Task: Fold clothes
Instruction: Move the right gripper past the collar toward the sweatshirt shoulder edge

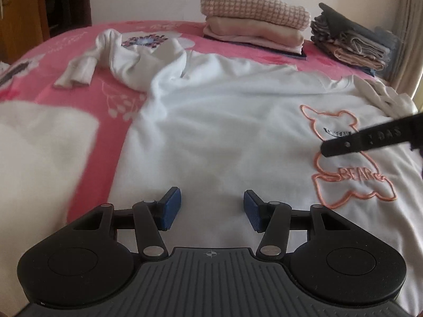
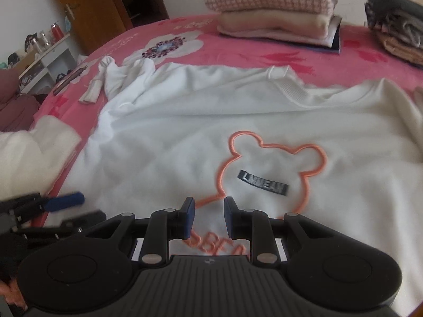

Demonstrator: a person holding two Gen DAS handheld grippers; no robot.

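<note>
Right wrist: sweatshirt (image 2: 238, 121) beneath hand-held gripper (image 2: 209, 218)

The white sweatshirt with an orange bear outline (image 2: 238, 132) lies spread flat on the pink flowered bed (image 2: 238, 50). Behind the sweatshirt, against the wall, sits a stack of folded knitwear topped by a checked pink-and-white piece (image 2: 269, 8); to the right of that stack sits a pile of folded grey and tan cloths (image 1: 351, 42). The sweatshirt's left sleeve (image 1: 87, 63) trails off behind and to the left. A white shelf unit carrying bottles (image 2: 45, 55) stands beyond the bed's left edge.
</note>
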